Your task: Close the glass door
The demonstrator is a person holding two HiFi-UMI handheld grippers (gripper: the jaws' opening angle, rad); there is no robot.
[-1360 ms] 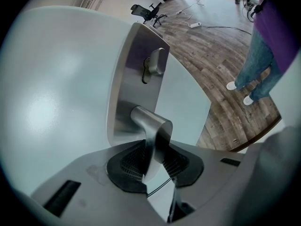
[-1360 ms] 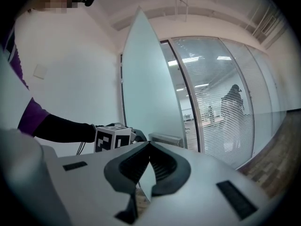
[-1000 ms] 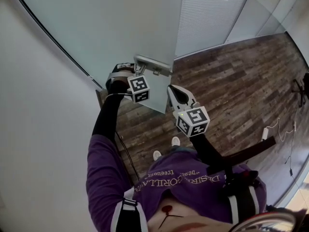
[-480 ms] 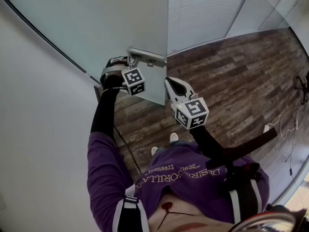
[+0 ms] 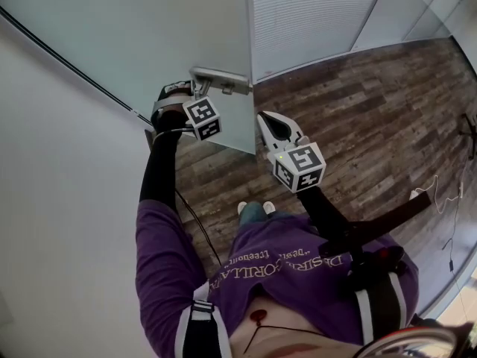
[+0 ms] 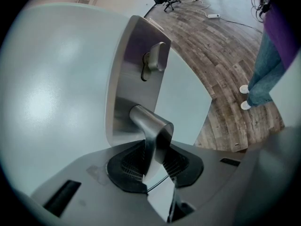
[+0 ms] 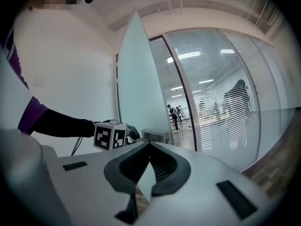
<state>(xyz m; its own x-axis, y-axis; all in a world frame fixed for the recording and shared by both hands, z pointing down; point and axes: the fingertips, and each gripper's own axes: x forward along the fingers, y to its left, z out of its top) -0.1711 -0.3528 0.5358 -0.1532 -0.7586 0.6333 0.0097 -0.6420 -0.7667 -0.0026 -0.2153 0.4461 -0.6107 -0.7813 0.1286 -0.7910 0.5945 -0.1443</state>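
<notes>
The left gripper (image 6: 155,158) is closed on the door handle (image 6: 149,126): its two dark ribbed pads press the sides of the bent steel lever, which runs up from between the jaws to a tall metal plate (image 6: 133,65). On that plate, above the lever, sits one lock knob (image 6: 157,58). The plate is fixed near the free edge of the glass door (image 5: 149,36), a frosted pane that fills the space straight ahead of this gripper. In the head view the door stands ajar, its edge out over the wooden floor (image 5: 358,110).

The right gripper (image 7: 149,146) holds nothing; its jaws meet at the tips. It hangs just to the right of the door's edge, apart from both glass and handle, pointing roughly level towards them.

There are two grippers, each with one marker cube, one door, one handle, one plate and one knob. A wall of glass with blinds (image 7: 221,93) stands beyond the door.
</notes>
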